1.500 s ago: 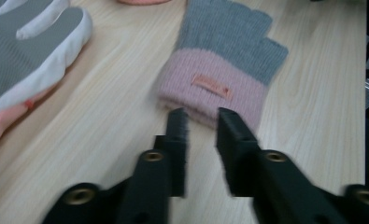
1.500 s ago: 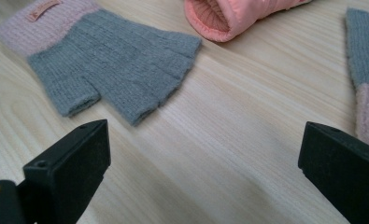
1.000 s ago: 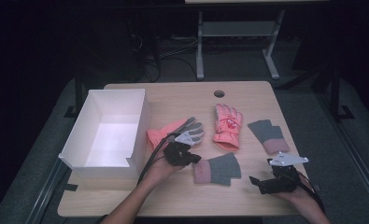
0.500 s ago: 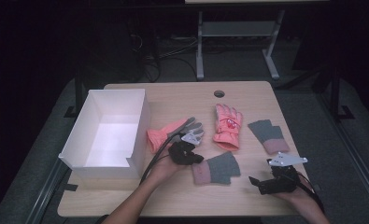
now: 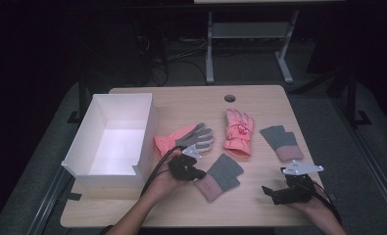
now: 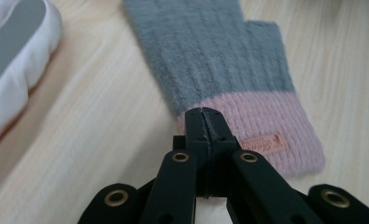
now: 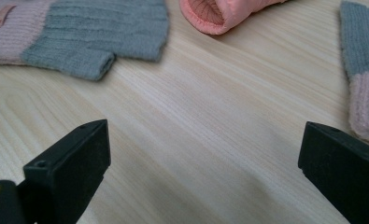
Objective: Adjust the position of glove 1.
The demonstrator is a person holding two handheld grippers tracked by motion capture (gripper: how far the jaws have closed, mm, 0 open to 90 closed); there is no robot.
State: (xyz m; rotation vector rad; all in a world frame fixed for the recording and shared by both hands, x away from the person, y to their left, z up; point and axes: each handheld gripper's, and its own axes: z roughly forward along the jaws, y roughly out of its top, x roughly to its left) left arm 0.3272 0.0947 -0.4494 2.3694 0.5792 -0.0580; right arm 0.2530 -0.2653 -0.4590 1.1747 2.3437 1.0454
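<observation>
Dim, dark-edged high view; bright, softly blurred close gripper views.

- A small pink tag (image 6: 265,143) is sewn on the pink cuff of the grey mitten (image 6: 210,60). Its script starts "St"; the rest is hidden behind the jaw.
- No other text is readable.

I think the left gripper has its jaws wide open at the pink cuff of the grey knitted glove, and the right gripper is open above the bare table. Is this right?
Not fully. The left gripper is shut, its jaws pressed together at the pink cuff of the grey knitted glove, as the left gripper view shows. The right gripper is indeed open above the bare table.
</observation>
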